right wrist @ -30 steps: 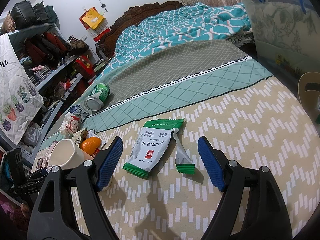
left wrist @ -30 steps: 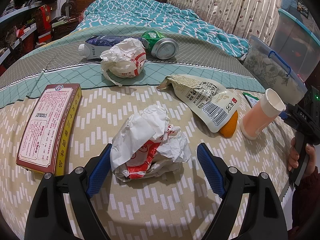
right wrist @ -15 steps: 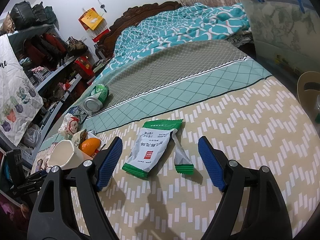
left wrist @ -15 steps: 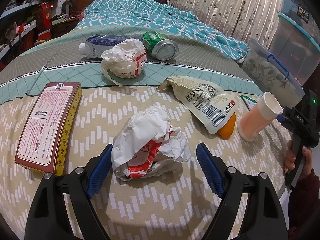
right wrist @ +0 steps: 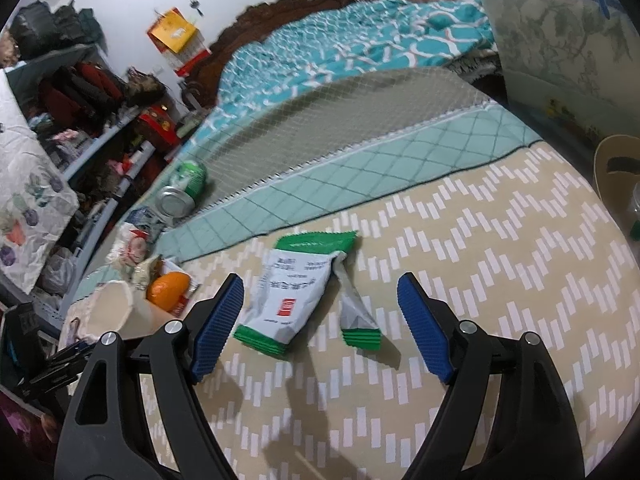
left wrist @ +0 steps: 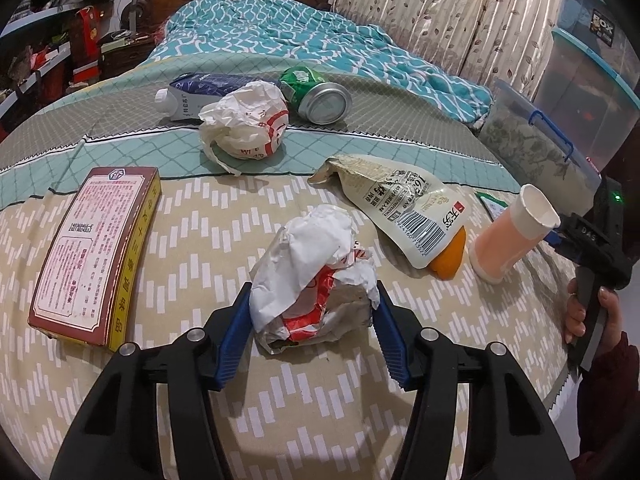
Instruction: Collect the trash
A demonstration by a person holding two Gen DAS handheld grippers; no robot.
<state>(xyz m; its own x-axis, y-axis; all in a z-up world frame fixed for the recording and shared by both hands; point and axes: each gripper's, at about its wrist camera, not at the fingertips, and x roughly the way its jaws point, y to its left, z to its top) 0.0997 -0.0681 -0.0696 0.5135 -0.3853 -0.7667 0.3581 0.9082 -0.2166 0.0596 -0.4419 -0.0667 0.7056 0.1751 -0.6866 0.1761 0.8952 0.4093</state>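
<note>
A crumpled white and red paper wrapper [left wrist: 312,280] lies on the patterned bed cover [left wrist: 200,240]. My left gripper [left wrist: 312,300] is closing on it, and both blue pads touch its sides. In the right wrist view a torn green and white snack packet [right wrist: 292,292] lies flat on the cover. My right gripper [right wrist: 319,280] straddles it with its jaws opening, and the pads stand clear of the packet. Its torn strip [right wrist: 356,312] also lies between the jaws.
Other litter lies on the bed: a red flat box [left wrist: 96,248], a second crumpled wrapper [left wrist: 248,124], a green can [left wrist: 316,94], a blue carton [left wrist: 192,94], a beige pouch [left wrist: 404,204], an orange [left wrist: 450,260] and a tipped paper cup [left wrist: 512,236]. A lidded storage box [left wrist: 532,148] stands at the right.
The left jaws have closed in from wide apart until the pads meet the crumpled wrapper. The right gripper and the packet look much the same.
</note>
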